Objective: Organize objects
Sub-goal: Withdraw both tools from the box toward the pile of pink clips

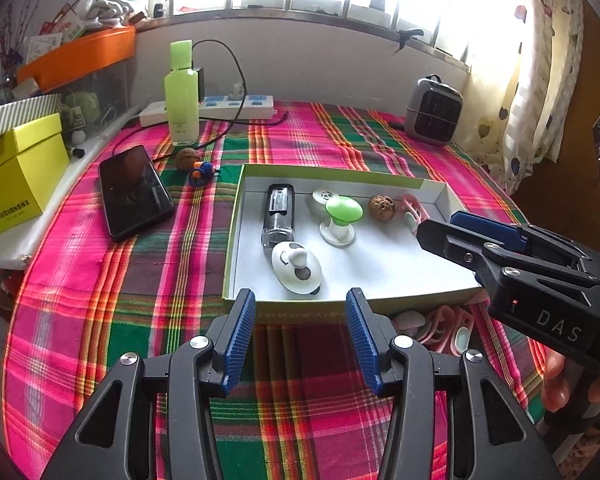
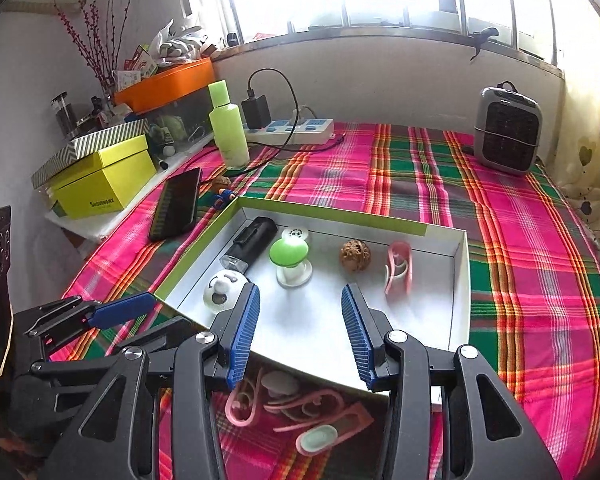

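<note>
Since the shallow white cardboard tray with the green rim (image 2: 458, 280) already holds most of the stuff, what's left for you looks like the loose bits outside it. Inside the tray: a black cylindrical gadget with a clear end (image 2: 252, 246), a green-capped mushroom-shaped plastic thing (image 2: 290, 258), a brown wrinkly walnut (image 2: 355, 254), a pink plastic clip (image 2: 399, 268) and a white round panda-face piece (image 2: 222, 294).

Both of your grippers are parted with nothing between the pads, just hanging over the tray's near edge. The key bit: a pile of pink plastic clips (image 2: 300, 412) lies on the plaid cloth just outside the tray's near wall, right below your right gripper (image 2: 300, 332) and slightly behind its fingertips. Your left gripper (image 1: 300, 332) sits further along that wall, so the right one is nearer. The clips lie roughly along the wall, so I'd guess you'd pull back and tip down to get them. A second brown walnut (image 1: 187, 159) and a small blue toy figure (image 1: 202, 172) sit past the tray's far left corner.
</note>
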